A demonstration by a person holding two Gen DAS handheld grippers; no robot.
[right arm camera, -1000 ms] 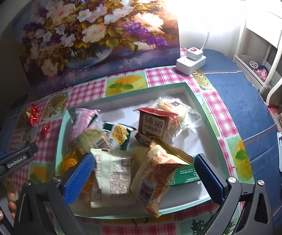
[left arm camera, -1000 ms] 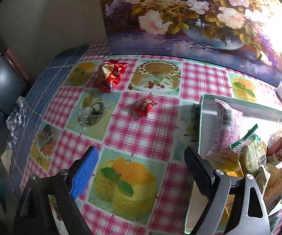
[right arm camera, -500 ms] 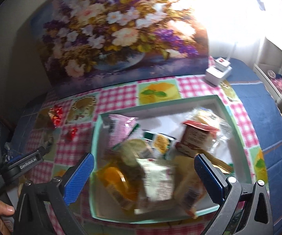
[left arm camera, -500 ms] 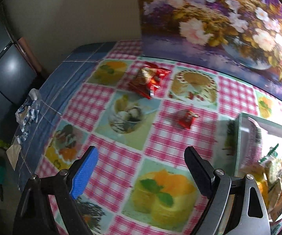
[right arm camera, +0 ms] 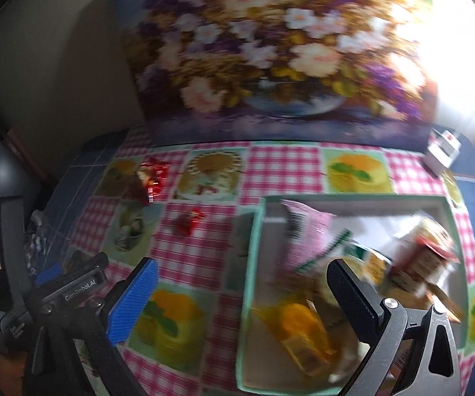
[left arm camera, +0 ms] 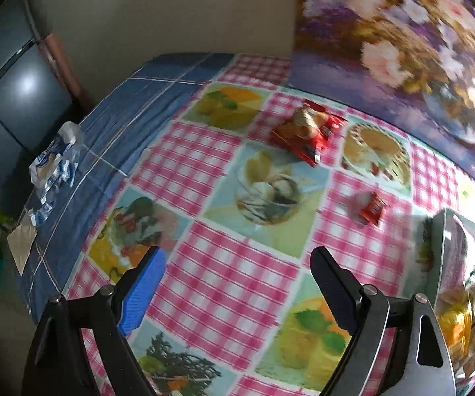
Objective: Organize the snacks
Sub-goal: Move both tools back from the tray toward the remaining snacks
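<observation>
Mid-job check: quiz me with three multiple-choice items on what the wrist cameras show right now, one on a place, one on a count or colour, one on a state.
1. Where does the small red packet lie?
A. in the tray
B. on the checked cloth, outside the tray
C. between the left gripper's jaws

2. How many red snack packs lie loose on the cloth outside the tray?
A. two
B. four
C. none

3. How does the left gripper stand?
A. shut on a packet
B. open, nothing between its jaws
C. out of view

Answers: B, it sits on a pink check left of the tray rim; A, the small packet and the large red pack; B, only cloth shows between the pads.
</observation>
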